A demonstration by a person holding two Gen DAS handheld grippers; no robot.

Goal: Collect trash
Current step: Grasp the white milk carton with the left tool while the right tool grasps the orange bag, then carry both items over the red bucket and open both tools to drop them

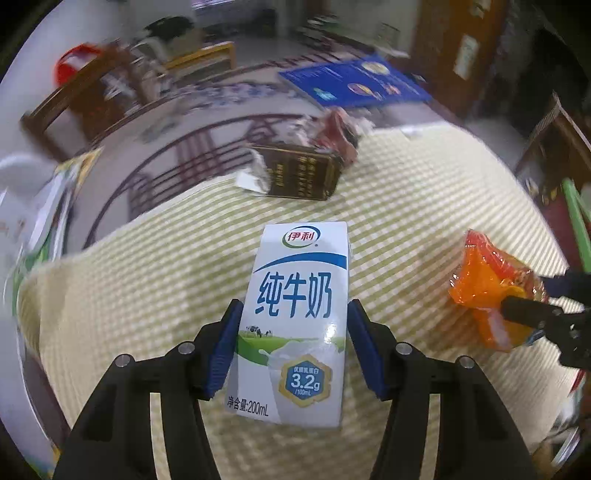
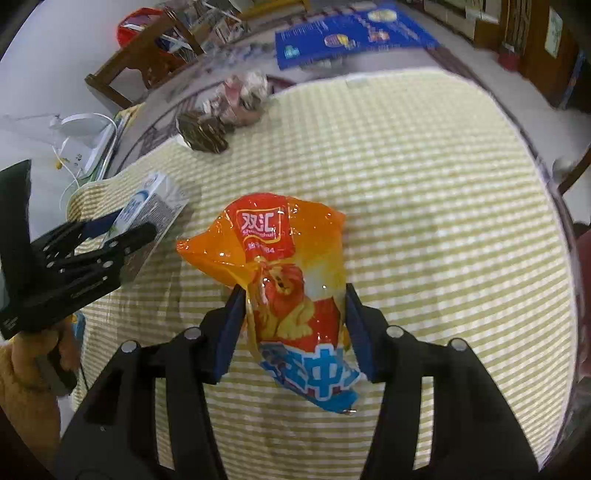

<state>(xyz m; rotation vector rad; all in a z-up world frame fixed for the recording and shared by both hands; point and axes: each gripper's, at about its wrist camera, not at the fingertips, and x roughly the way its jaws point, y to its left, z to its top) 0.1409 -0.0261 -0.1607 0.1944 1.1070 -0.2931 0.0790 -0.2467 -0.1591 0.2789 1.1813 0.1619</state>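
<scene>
Here left gripper (image 1: 293,314) jaws pinching milk carton (image 1: 295,317); right gripper (image 2: 295,299) jaws pinching orange wrapper (image 2: 284,280) above checked cloth (image 2: 443,221).

A glossy cardboard milk carton (image 1: 291,325) and a shiny, crinkled plastic wrapper (image 2: 291,295) lie on a matt woven checked cloth (image 2: 424,206).

Green-checked tablecloth (image 2: 424,192) covering a round table; blue printed poster (image 2: 351,37) beyond its far edge; wooden chair (image 1: 85,107) at left; red basket (image 2: 138,24) behind it.
</scene>
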